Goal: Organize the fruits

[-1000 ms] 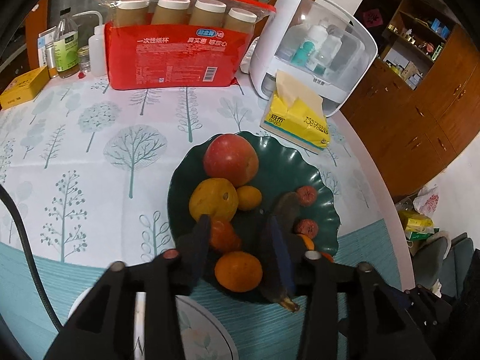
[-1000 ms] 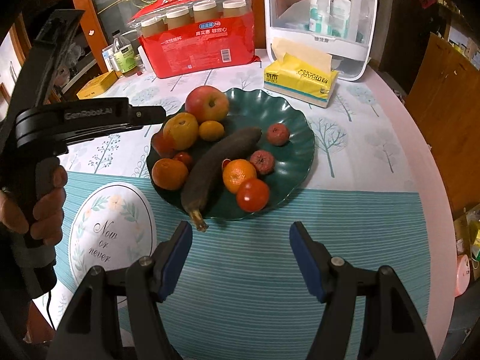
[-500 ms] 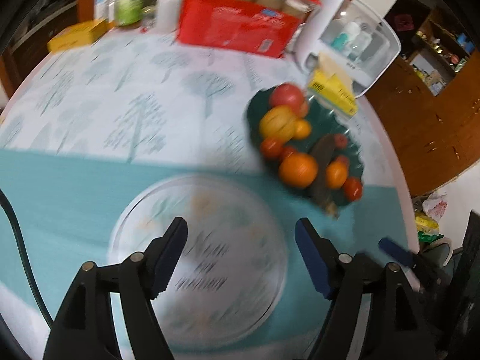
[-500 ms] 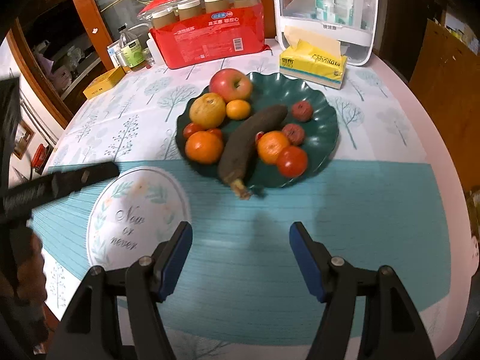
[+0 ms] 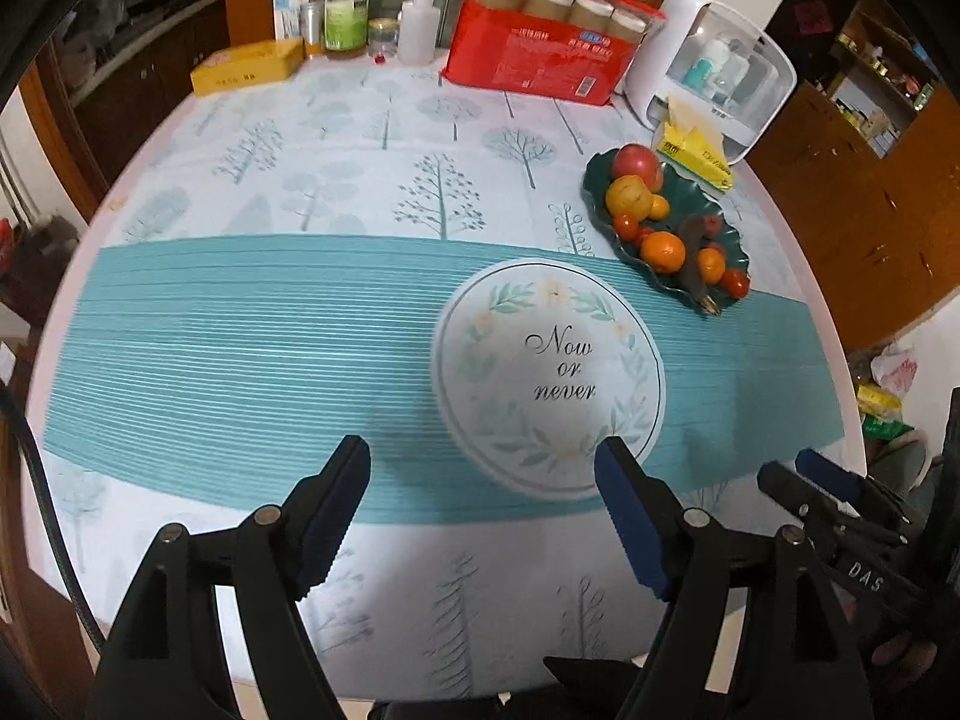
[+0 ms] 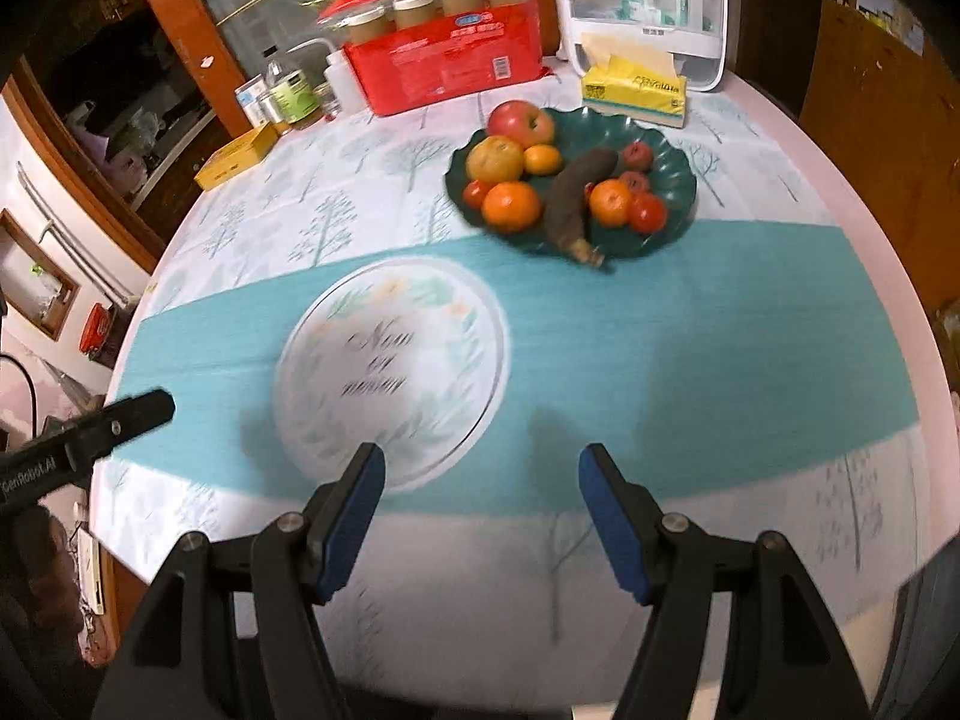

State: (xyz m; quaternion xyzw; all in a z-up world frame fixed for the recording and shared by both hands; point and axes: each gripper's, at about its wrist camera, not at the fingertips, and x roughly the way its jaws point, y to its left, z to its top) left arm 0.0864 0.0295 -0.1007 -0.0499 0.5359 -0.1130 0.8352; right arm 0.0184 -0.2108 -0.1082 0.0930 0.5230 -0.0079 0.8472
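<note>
Left gripper empty, jaws opening, nothing between them, over the near desk edge. Right gripper released too, holds nothing, also at the near edge. Both well apart from the fruit, likely clearing out so the load stays undisturbed. All fruits sit on the green plate on the far side: apple, oranges, dark banana lying diagonally, stem over the rim. "Now or never" print lies between grippers and plate. Task looks done.
</note>
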